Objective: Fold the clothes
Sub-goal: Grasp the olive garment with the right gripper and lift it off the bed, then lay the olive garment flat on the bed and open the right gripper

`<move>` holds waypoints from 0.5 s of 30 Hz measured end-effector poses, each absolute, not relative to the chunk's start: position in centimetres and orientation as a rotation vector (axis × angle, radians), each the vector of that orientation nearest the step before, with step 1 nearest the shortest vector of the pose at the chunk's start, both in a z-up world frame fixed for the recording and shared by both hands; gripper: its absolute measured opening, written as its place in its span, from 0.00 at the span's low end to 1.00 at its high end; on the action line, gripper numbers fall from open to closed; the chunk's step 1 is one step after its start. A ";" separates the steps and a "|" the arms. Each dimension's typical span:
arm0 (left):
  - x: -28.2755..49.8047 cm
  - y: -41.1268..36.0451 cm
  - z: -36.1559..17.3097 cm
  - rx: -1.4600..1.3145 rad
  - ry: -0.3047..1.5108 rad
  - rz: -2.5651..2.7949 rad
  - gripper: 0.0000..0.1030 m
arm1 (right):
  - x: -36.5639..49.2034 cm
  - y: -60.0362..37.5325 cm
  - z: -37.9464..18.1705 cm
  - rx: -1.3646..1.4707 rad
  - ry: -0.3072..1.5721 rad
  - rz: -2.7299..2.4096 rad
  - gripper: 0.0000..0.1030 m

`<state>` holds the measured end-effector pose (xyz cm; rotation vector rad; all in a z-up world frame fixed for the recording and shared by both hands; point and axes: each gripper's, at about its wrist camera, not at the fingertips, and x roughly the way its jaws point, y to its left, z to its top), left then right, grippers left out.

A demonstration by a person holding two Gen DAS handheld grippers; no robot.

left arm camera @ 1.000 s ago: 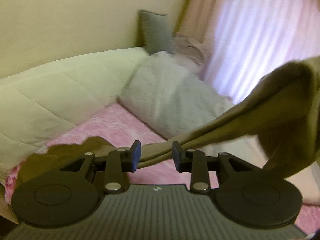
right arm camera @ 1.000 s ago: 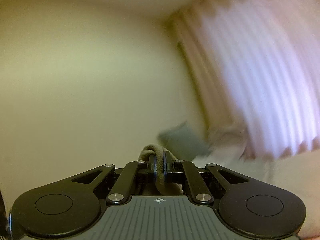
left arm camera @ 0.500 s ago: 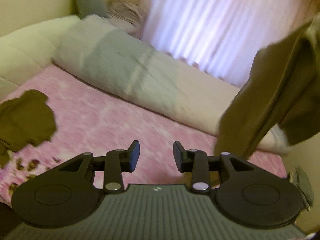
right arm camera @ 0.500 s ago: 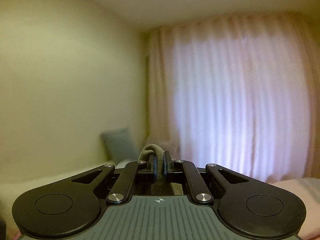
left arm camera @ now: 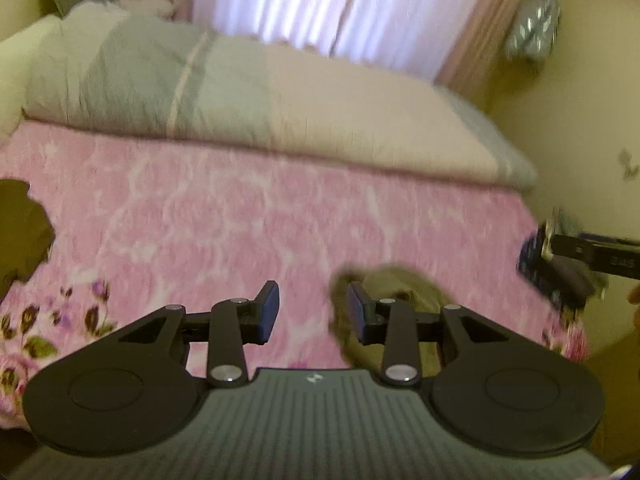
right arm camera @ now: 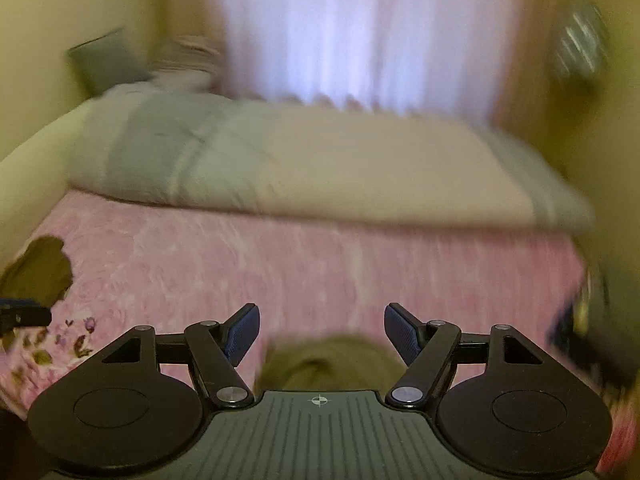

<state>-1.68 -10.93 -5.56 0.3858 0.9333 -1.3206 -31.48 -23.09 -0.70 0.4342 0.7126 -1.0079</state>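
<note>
Right gripper (right arm camera: 320, 334) jaws just sprang wide, olive garment (right arm camera: 328, 364) dropped below; left gripper (left arm camera: 312, 310) jaws apart, empty.

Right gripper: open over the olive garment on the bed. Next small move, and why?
Probably lower the right gripper and shut on the garment. Its jaws have just been opening, nothing pinched, and the garment lies crumpled on the pink cover, unfolded.

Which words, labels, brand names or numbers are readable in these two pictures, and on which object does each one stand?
None can be read.
Right gripper, left wrist view: a pale marking on its dark body, too blurred to read.
Left gripper: only a small emblem, no letters.
Right gripper, own view: only a crosshair mark.
</note>
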 end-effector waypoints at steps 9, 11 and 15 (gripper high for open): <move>-3.3 -9.1 -9.6 0.654 0.975 -1.348 0.35 | -33.9 -16.2 -5.7 0.641 0.830 -1.104 0.70; -3.7 -9.1 -10.2 0.700 0.971 -1.357 0.36 | -33.1 -14.9 -7.7 0.669 0.869 -1.107 0.70; -4.7 -9.1 -10.4 0.746 0.947 -1.374 0.36 | -31.2 -12.4 -10.1 0.669 0.913 -1.068 0.70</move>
